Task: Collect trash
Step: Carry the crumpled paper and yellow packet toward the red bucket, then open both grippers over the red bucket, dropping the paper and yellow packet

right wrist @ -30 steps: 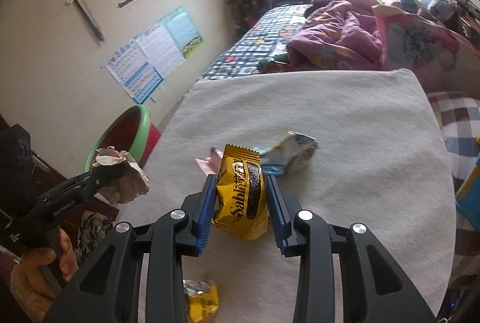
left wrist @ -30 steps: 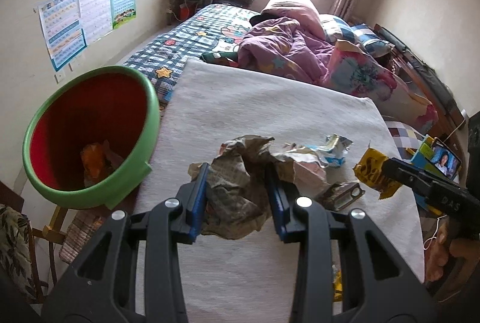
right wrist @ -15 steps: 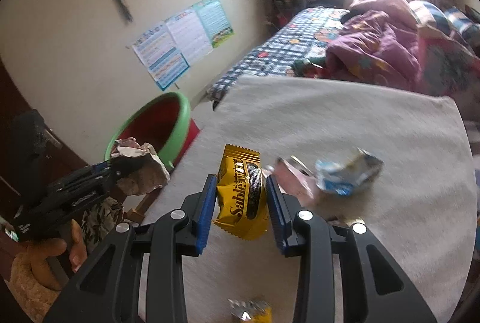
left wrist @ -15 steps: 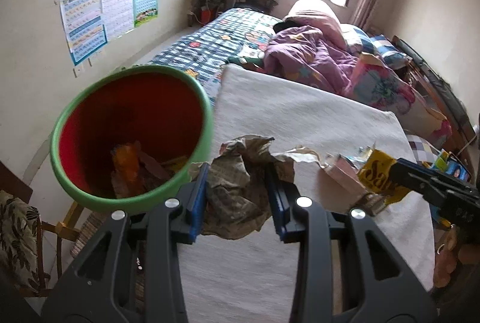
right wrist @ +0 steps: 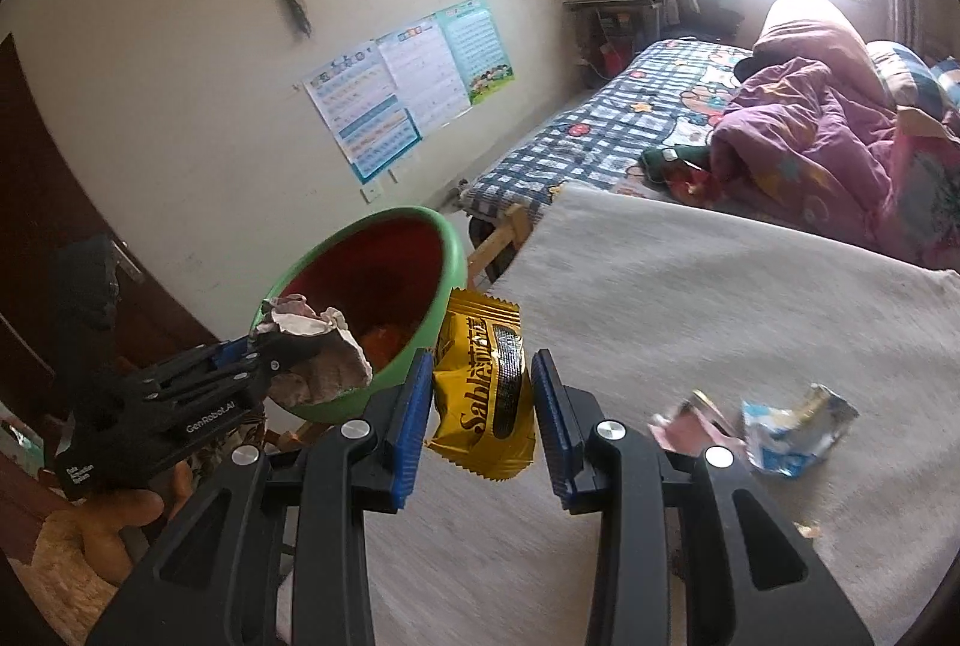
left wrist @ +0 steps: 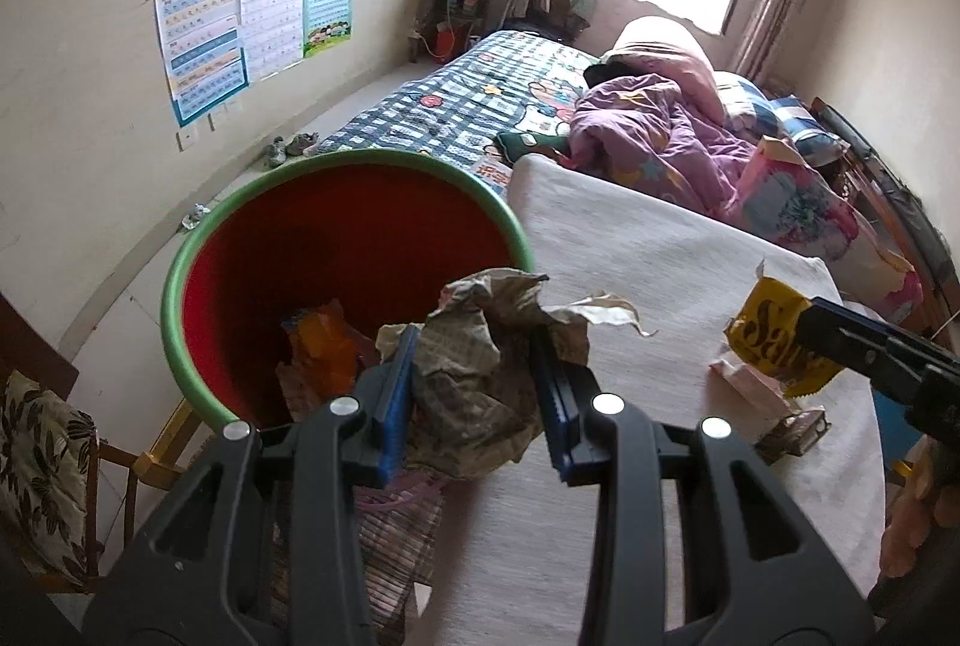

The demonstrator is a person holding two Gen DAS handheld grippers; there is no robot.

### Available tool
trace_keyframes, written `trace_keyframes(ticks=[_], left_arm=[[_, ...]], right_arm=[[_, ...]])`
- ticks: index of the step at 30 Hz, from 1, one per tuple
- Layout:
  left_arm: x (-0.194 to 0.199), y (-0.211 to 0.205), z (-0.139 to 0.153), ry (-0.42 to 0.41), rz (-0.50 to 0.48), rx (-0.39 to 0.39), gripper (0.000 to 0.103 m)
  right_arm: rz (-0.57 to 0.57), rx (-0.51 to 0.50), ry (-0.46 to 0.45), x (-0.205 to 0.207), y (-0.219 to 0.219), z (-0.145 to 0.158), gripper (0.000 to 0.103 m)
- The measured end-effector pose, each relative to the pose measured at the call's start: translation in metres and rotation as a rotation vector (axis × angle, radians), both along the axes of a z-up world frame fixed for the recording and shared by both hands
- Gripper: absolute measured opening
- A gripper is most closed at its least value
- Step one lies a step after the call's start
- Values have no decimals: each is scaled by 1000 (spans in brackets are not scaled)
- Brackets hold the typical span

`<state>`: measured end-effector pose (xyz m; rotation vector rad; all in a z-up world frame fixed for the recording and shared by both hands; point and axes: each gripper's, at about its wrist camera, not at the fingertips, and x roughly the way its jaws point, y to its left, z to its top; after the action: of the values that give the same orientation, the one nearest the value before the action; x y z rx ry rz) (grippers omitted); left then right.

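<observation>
Left wrist: left claw (left wrist: 474, 394) clamped on crumpled paper (left wrist: 480, 376); right claw (right wrist: 482, 415) clamping yellow packet (right wrist: 486, 394); bin (left wrist: 198, 250) beside

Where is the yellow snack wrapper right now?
The yellow snack wrapper sits between the right gripper pads, above the grey cloth's left edge, beside the green-rimmed bin.

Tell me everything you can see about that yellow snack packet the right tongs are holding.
The yellow snack packet is a glossy foil-like wrapper with crimped, serrated ends, a black panel down its face and the brown word "Sable" running lengthwise. It looks flattened and slightly creased, standing roughly upright with its top tilted left. The right tongs pinch it from both sides between blue pads, holding it off the grey cloth-covered table. Behind it sits the green-rimmed red bin. Nothing else touches it.
</observation>
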<state>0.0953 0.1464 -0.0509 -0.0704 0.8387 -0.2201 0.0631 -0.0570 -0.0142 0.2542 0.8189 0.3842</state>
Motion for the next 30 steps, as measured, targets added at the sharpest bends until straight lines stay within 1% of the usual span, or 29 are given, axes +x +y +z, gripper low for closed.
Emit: trace_keyframes(ticks=[6, 12, 17, 20, 22, 25, 27, 30], left_arm=[[8, 16, -3, 2, 15, -8, 35], [13, 28, -4, -1, 28, -18, 35], [15, 44, -4, -6, 43, -23, 35], [18, 50, -6, -4, 52, -24, 35], [21, 53, -9, -1, 57, -26, 35], [28, 56, -13, 7, 56, -31, 35], [31, 55, -15, 9, 51, -30, 35], [35, 56, -19, 16, 51, -26, 35]], right_arm=[[18, 9, 7, 9, 15, 3, 33], [27, -20, -27, 17, 20, 15, 33], [-18, -41, -88, 26, -4, 44, 33], [-67, -20, -116, 27, -25, 59, 33], [-92, 3, -120, 29, -35, 64, 33], [-102, 11, -115, 32, -33, 63, 34], [-88, 20, -96, 35, -24, 57, 34], [-44, 22, -66, 44, 1, 43, 34]])
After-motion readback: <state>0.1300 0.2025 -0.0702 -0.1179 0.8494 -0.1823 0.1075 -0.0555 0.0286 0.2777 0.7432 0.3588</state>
